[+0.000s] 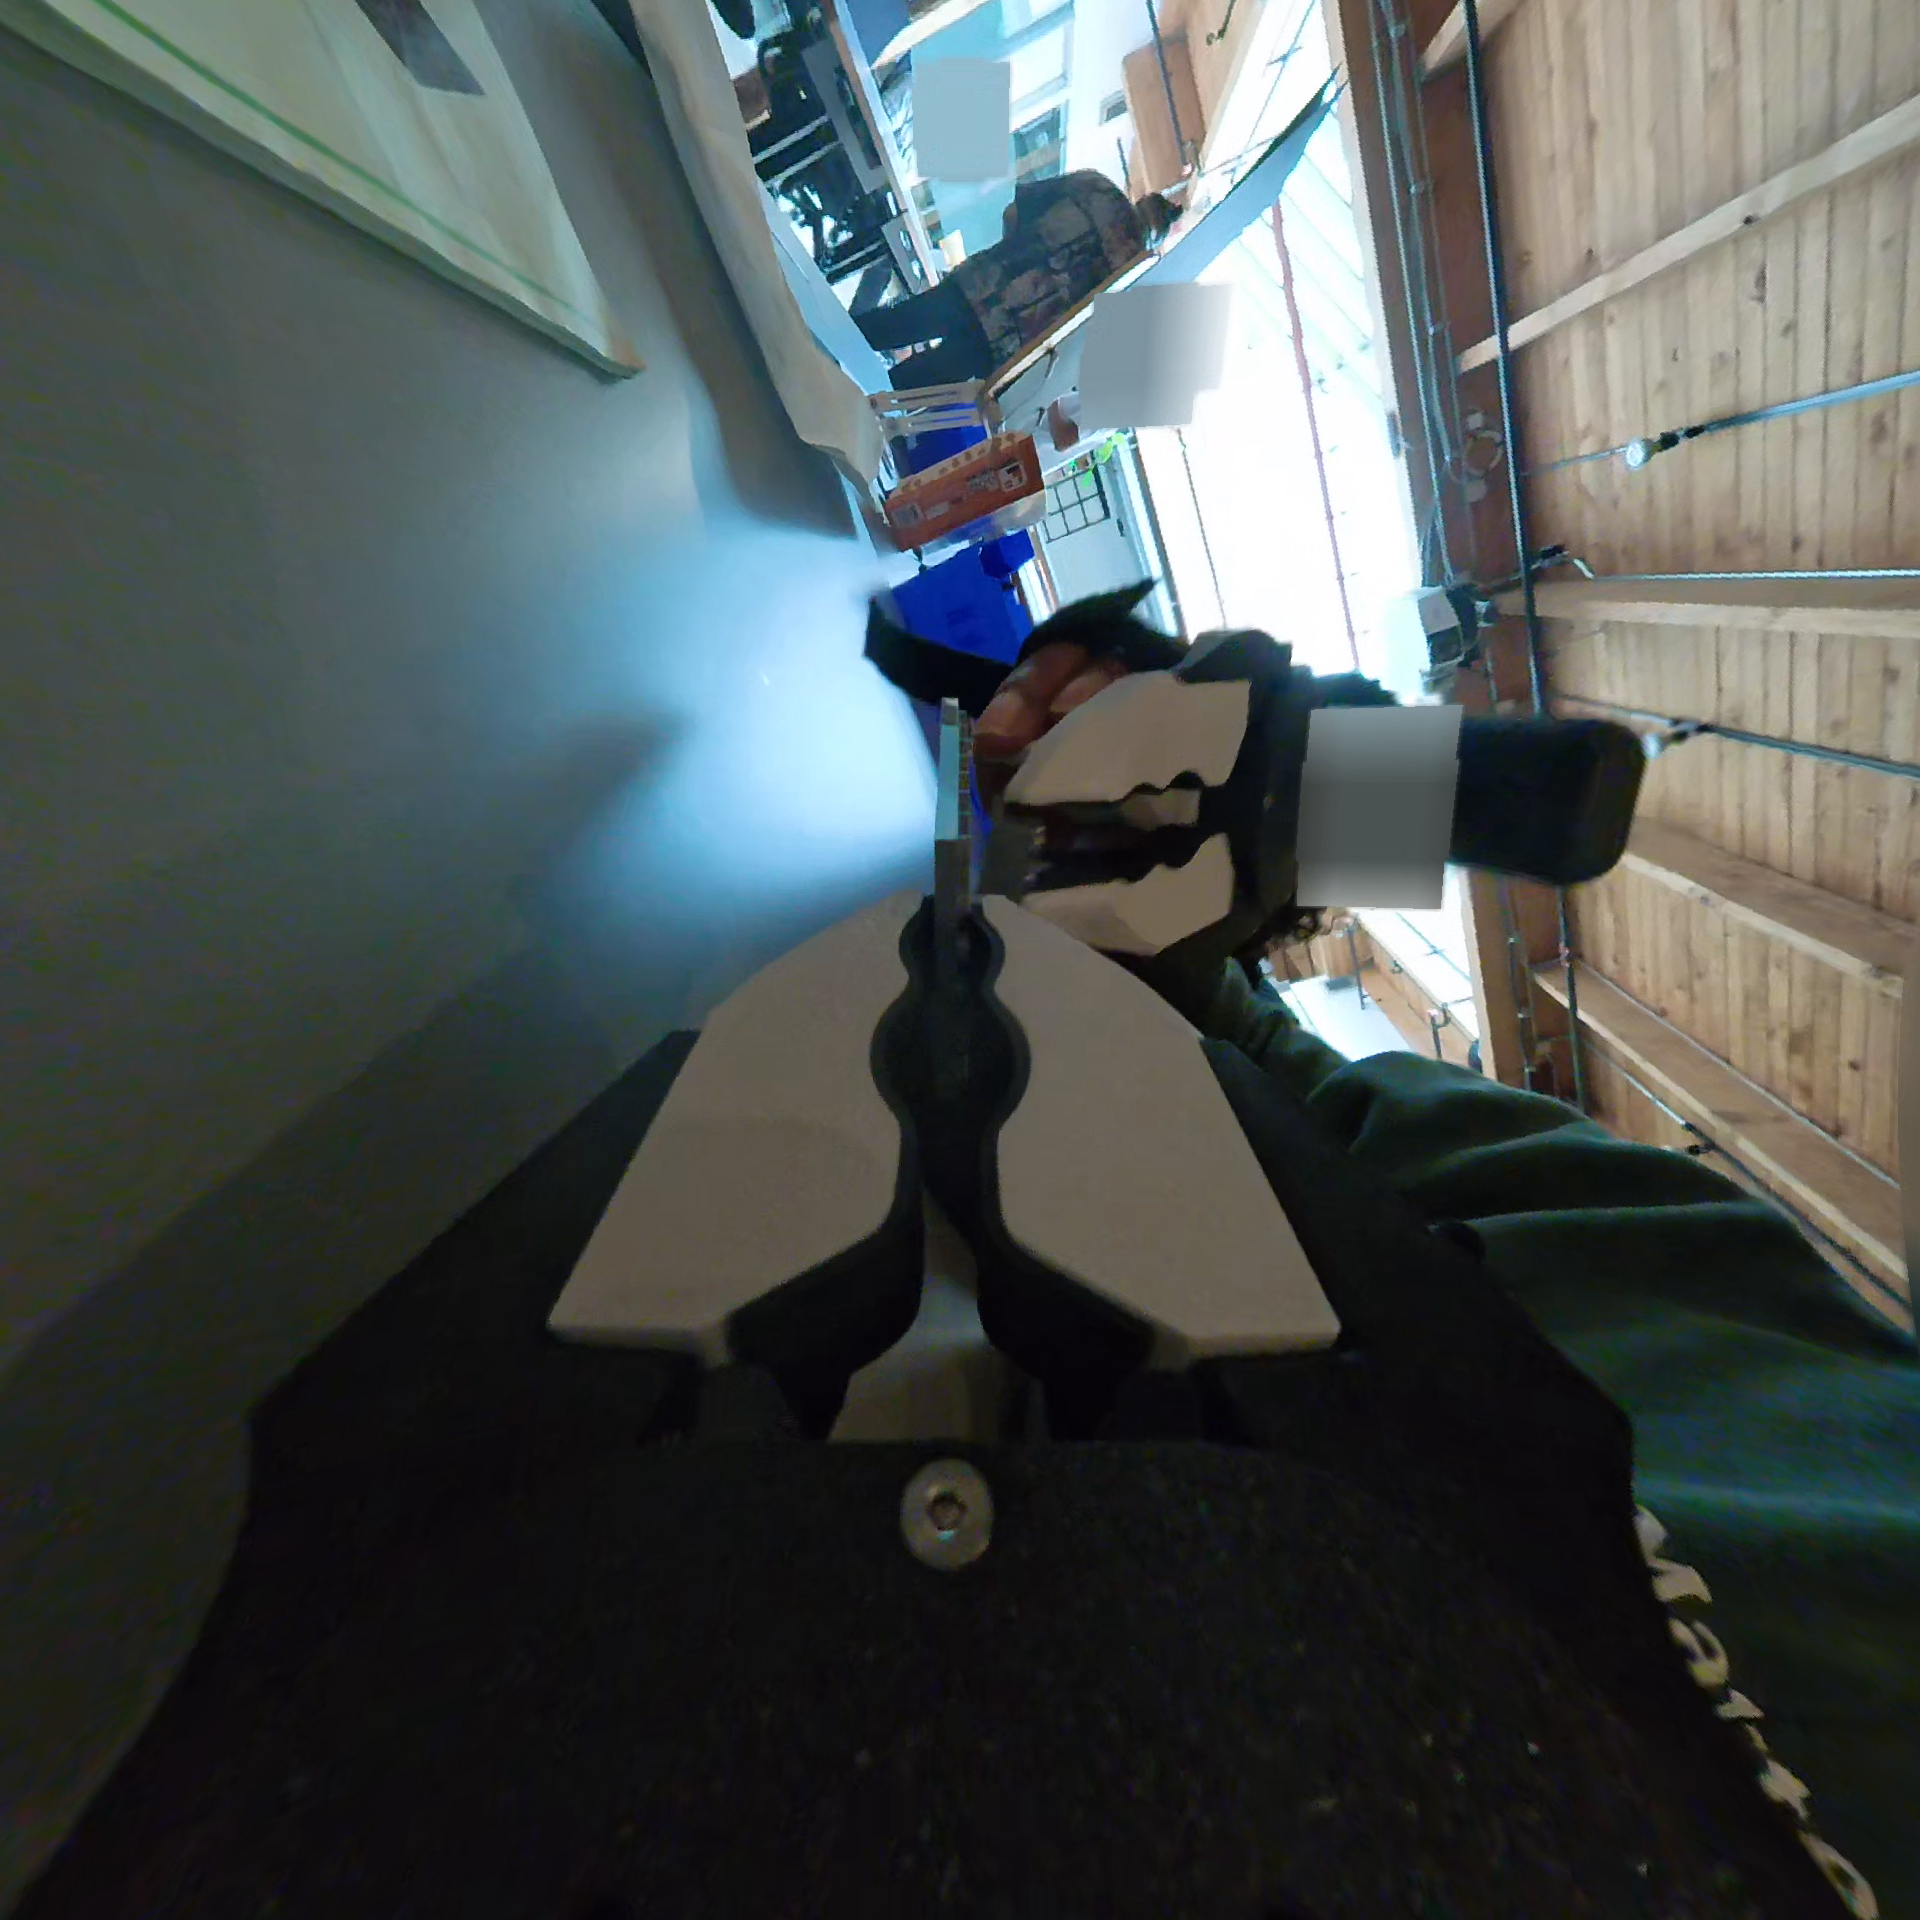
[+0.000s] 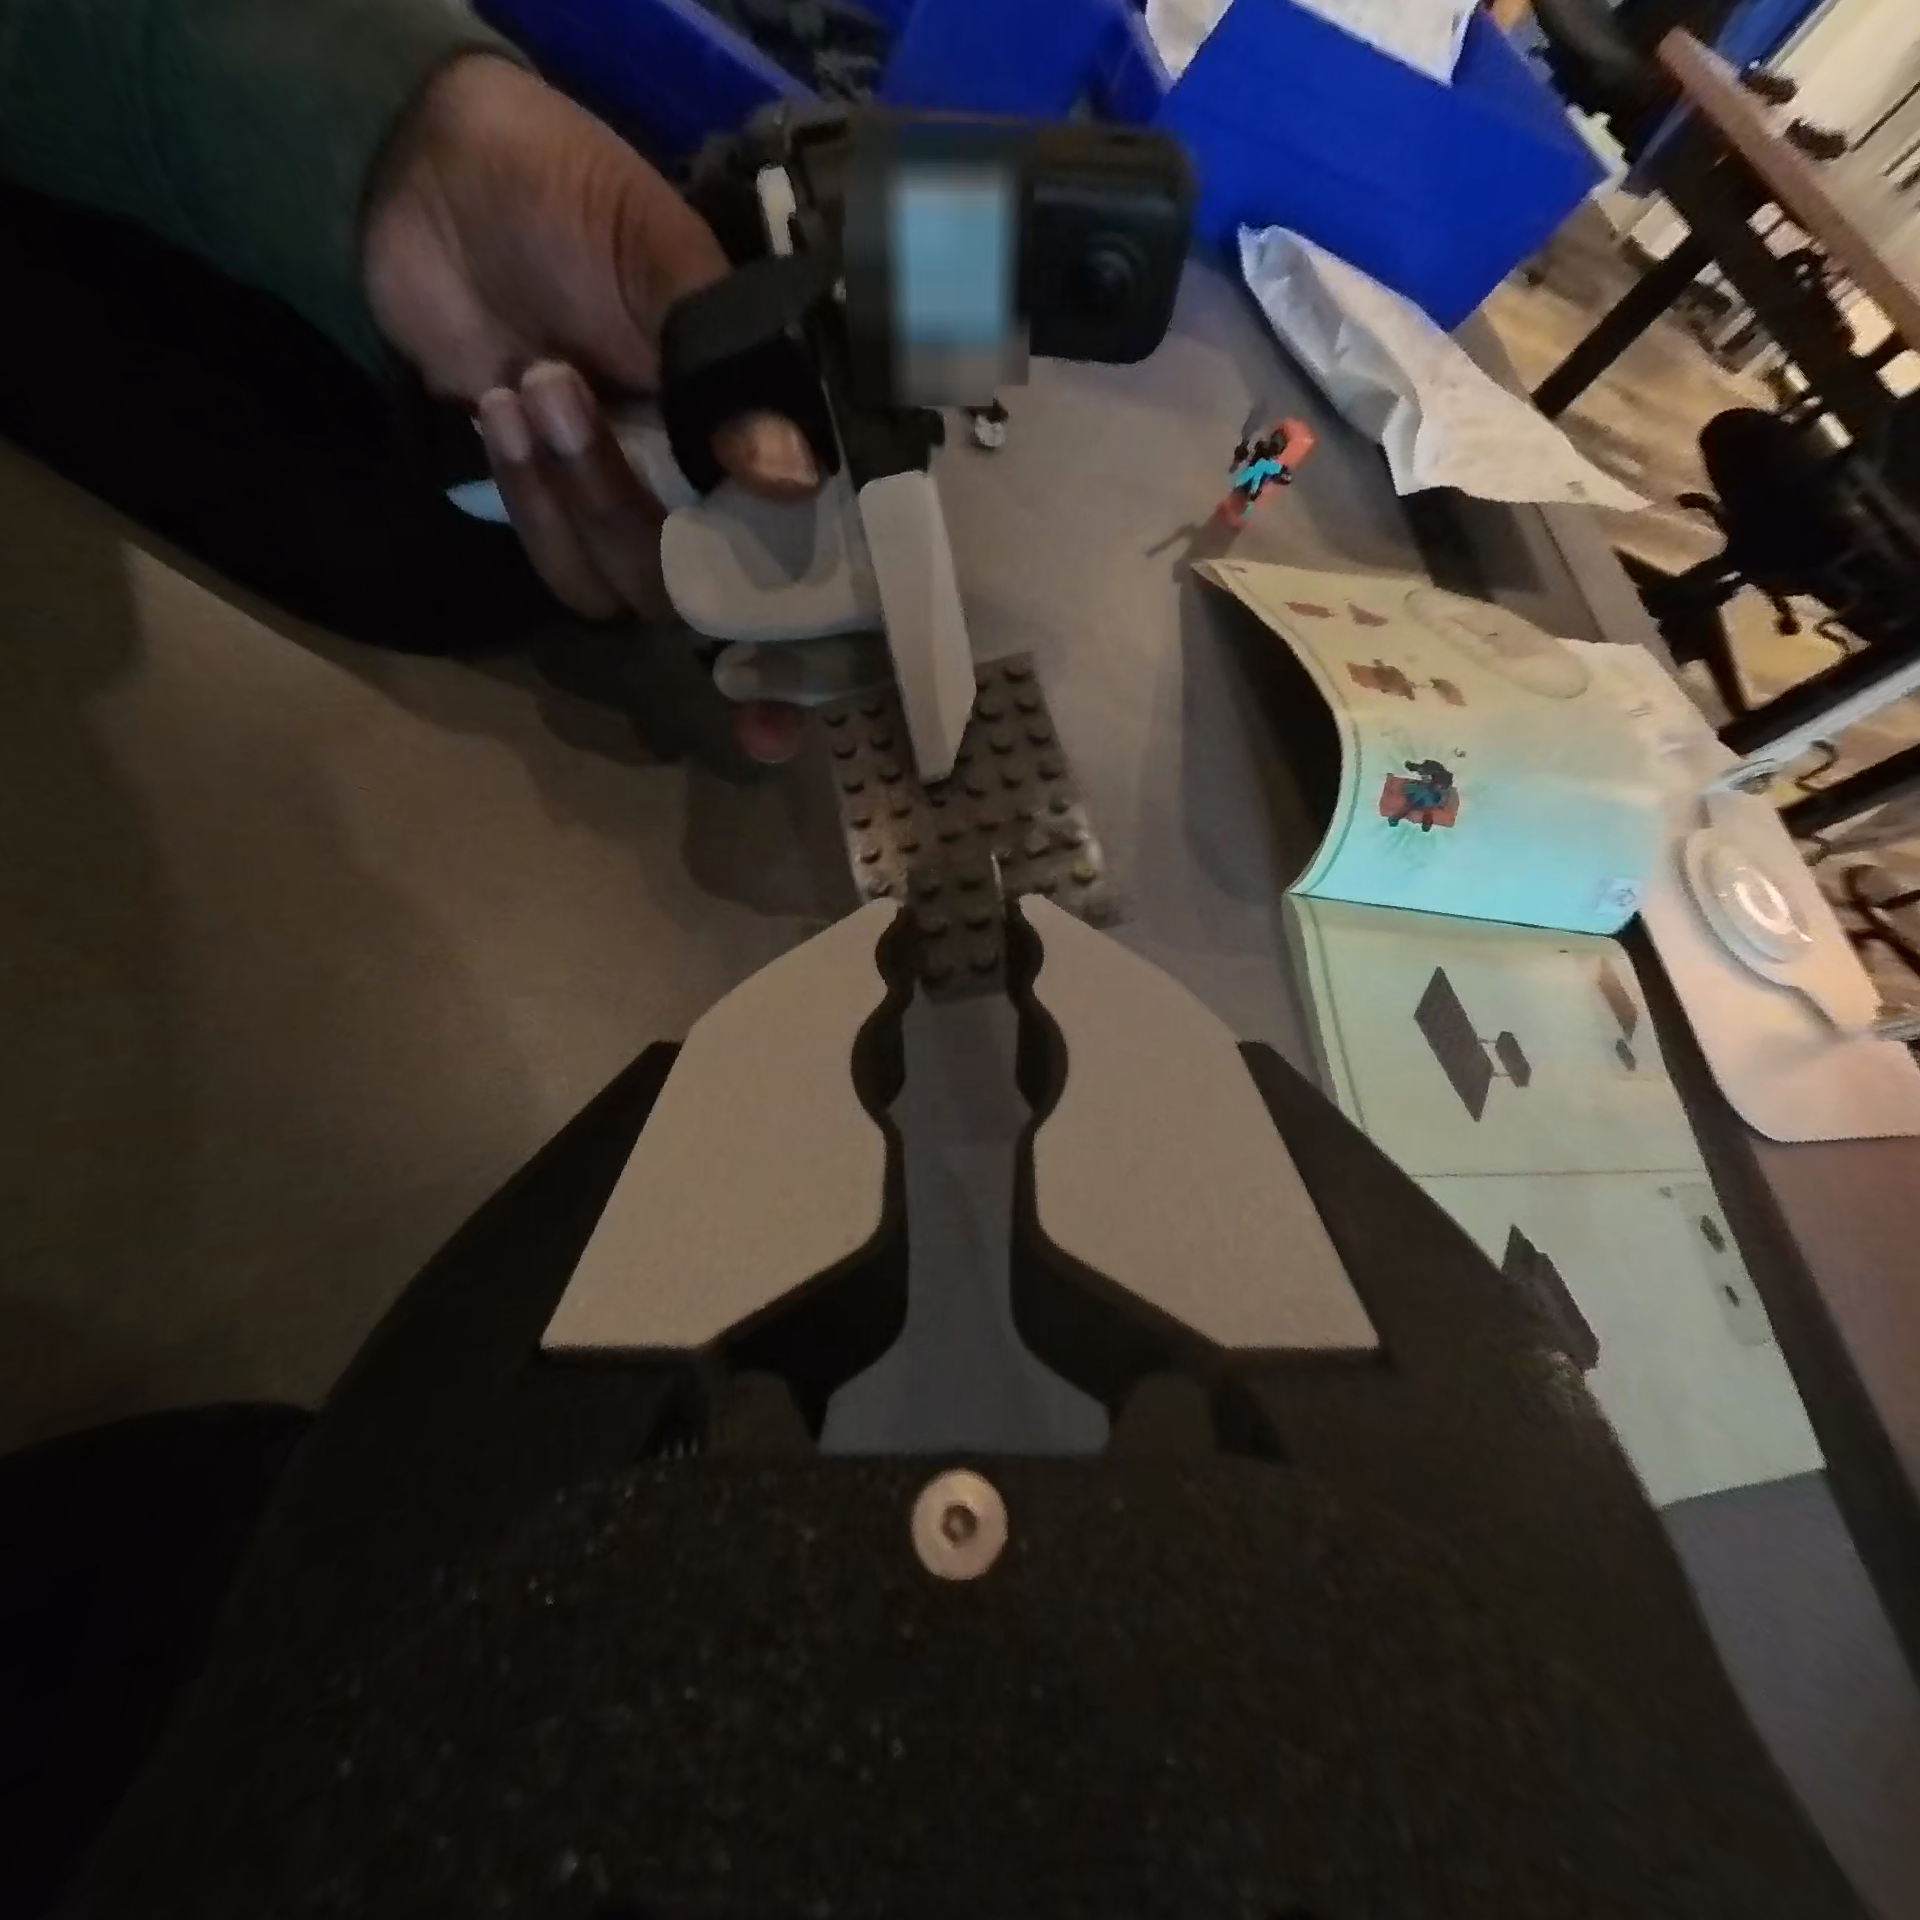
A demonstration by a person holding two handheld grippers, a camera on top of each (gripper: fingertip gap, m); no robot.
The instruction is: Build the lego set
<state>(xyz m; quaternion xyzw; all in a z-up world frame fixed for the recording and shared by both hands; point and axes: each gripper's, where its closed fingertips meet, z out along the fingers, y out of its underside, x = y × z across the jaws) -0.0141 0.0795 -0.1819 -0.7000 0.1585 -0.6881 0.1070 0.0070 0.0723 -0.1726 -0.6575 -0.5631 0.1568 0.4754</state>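
- The right gripper [image 2: 951,925], nearest the lens in the right wrist view, is clamped on a small dark studded plate [image 2: 956,940], held flat with its studs facing the camera.
- Just beyond, the left gripper [image 2: 930,774] pinches the large dark baseplate [image 2: 951,790] by its edge; in the left wrist view that left gripper [image 1: 951,914] is pressed together on the thin plate's rim, which runs upright from its tips.
- The baseplate [image 1: 951,800] is apparently lifted off the grey desk [image 2: 260,831] and steadied on edge so the small plate can be pushed onto its studs, judging by the 2 grippers meeting head-on.
- The right gripper [image 1: 1023,842] closes in from the baseplate's face side.
- An open instruction booklet [image 2: 1475,935] lies on the desk to the right, with a red-and-teal lego piece [image 2: 1262,473] farther back, well apart.
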